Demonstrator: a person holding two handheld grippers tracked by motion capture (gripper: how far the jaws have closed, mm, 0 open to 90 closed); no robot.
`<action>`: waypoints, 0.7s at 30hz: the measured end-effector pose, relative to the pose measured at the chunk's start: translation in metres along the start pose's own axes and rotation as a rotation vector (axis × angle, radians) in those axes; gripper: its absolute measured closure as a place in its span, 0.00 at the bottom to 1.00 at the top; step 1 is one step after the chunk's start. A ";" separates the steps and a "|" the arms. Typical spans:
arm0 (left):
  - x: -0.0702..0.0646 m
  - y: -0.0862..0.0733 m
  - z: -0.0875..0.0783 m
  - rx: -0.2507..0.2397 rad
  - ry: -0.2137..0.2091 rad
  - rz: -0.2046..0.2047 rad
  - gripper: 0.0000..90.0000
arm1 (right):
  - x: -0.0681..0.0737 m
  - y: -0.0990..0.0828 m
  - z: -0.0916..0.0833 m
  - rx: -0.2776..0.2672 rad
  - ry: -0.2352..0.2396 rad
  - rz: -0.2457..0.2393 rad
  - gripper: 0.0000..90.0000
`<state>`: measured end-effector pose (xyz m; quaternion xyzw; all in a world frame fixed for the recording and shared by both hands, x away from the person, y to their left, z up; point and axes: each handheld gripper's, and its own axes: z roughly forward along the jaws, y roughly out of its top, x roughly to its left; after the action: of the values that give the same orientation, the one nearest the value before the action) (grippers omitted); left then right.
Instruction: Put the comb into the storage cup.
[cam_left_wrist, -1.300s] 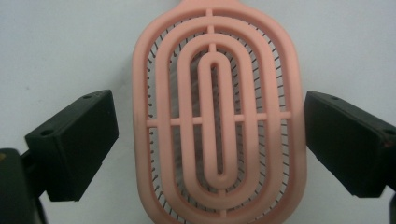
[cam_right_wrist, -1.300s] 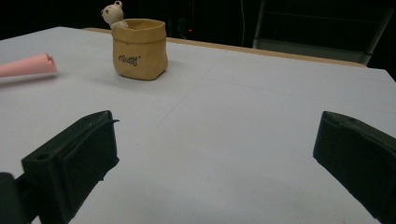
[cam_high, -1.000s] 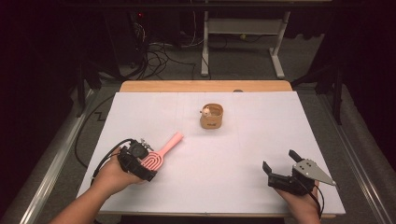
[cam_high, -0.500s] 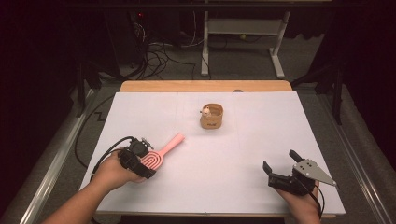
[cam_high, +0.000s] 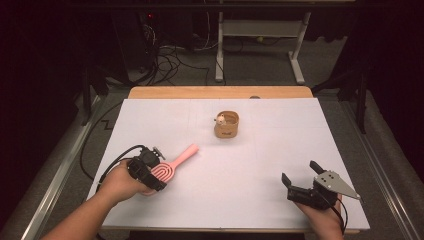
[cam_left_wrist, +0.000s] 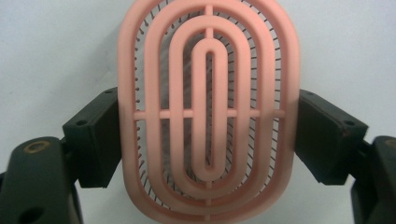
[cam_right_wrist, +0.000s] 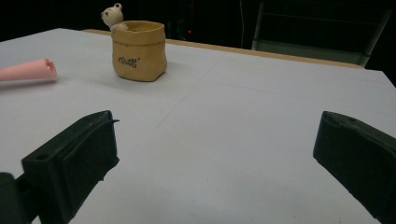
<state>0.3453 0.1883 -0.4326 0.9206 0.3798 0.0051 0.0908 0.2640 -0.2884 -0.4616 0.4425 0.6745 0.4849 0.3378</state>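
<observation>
Down in the lower left of the high view, we see the left gripper (cam_high: 151, 172) closed on the head of a pink hairbrush (cam_high: 172, 165). Its jaws have just been closing, with the brush head between them. The brush lies on the white tabletop (cam_high: 260, 150), and its handle points up and to the right, toward the middle of the frame. A hand (cam_high: 120, 184) holds that gripper from below. Near the top middle of the tabletop sits a little tan pot (cam_high: 226, 125) with a tiny bear peeking out. It is well apart from the brush. In the lower right, the right gripper (cam_high: 300, 176) rests low over the tabletop with its jaws spread and nothing between them.

Right in the middle of the left gripper view, we see the oval pink hairbrush (cam_left_wrist: 208, 112) head with its rings and thin bristles. The two black jaws press on its left and right edges, so the left gripper (cam_left_wrist: 205, 135) is pinching it.

At the bottom of the right gripper view, the right gripper (cam_right_wrist: 219, 158) has its two black jaws far apart over bare white tabletop (cam_right_wrist: 243, 140). The tan pot (cam_right_wrist: 139, 51) stands in the upper left of the frame. The end of the pink handle (cam_right_wrist: 28, 70) pokes in at the left edge.
</observation>
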 end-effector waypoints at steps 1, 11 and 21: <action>0.000 0.000 0.000 -0.001 0.005 0.001 0.22 | 0.000 0.000 0.000 0.000 0.000 0.000 0.00; -0.002 -0.001 -0.002 -0.002 -0.005 0.016 0.22 | 0.000 -0.001 0.000 0.003 -0.002 0.002 0.00; 0.002 0.001 0.000 0.016 -0.020 -0.012 0.22 | 0.001 -0.002 0.001 0.007 0.002 0.007 0.00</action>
<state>0.3474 0.1886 -0.4320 0.9191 0.3842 -0.0074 0.0873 0.2639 -0.2878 -0.4634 0.4457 0.6750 0.4840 0.3339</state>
